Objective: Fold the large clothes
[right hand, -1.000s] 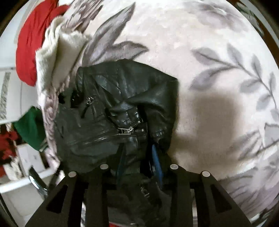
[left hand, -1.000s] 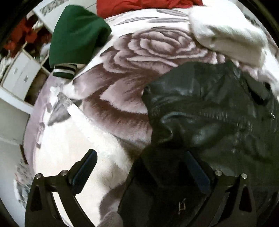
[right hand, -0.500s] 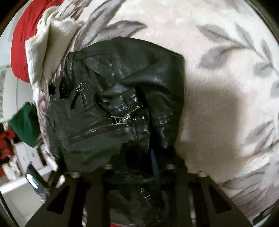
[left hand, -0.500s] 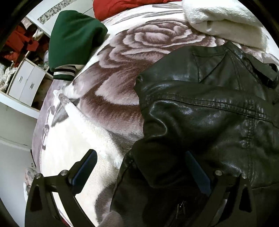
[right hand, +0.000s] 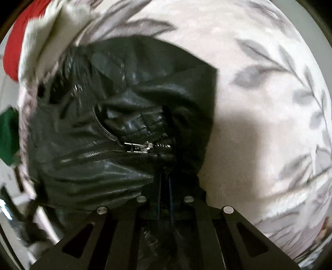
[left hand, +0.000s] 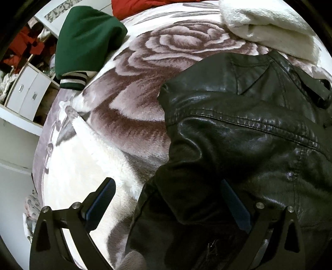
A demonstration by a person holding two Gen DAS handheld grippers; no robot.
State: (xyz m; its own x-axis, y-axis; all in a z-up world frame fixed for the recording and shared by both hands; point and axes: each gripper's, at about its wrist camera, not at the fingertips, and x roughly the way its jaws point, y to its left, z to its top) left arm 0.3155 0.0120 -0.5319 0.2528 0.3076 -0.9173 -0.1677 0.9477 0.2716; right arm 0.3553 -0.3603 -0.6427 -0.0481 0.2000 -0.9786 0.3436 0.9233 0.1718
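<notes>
A black leather jacket (left hand: 244,133) lies bunched on a rose-patterned plush blanket (left hand: 166,54). My left gripper (left hand: 168,189) is open, its jaws wide apart over the jacket's near left edge; one finger is over the blanket, the other is against the leather. In the right wrist view the jacket (right hand: 116,116) fills the left half, its silver zipper (right hand: 141,148) just ahead of the fingers. My right gripper (right hand: 165,180) is shut on a fold of the jacket, with leather pinched between the blue pads.
A green garment with striped cuff (left hand: 87,39) lies at the far left of the bed, a red garment (left hand: 145,6) and a folded white fleece (left hand: 267,29) at the far edge. White drawers (left hand: 27,93) stand beside the bed. Leaf-patterned blanket (right hand: 269,103) spreads right of the jacket.
The right gripper's jaws have closed from a narrow gap to nearly touching on the leather, and the jacket has come closer in both views. The left gripper stays open.
</notes>
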